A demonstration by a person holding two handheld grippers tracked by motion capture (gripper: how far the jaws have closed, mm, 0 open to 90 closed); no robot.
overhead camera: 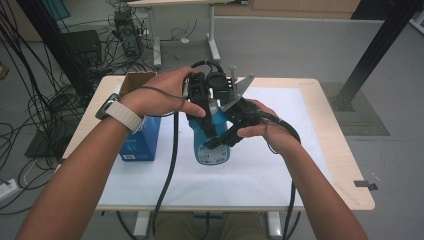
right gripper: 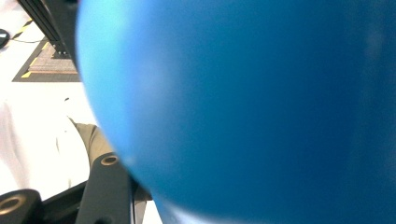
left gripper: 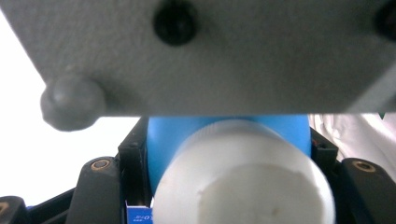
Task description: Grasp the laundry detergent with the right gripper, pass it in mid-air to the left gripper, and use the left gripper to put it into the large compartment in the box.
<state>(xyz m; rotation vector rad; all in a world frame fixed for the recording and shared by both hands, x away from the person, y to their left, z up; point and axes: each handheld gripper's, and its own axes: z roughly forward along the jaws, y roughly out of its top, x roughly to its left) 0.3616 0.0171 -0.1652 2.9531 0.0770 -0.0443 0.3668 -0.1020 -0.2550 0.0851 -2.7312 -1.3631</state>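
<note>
Blue bottle (overhead camera: 214, 142), standing upright over the white sheet (overhead camera: 260, 175) at mid-table, long axis vertical, white cap (left gripper: 243, 182) uppermost. We hold the left gripper (overhead camera: 202, 100) from above, its jaws clamped at the cap end; the right gripper (overhead camera: 225, 137) grips the body from the side. Any twist, we judge, turns about this vertical axis. A blue box (overhead camera: 141, 142) stands to the left.

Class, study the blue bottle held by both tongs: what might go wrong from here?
1. The left tongs clamp the blue bottle near its white cap; twisting might slip.
2. The right tongs grip its smooth, rounded body, which might rotate.
3. A dropped bottle might strike the blue box.
</note>
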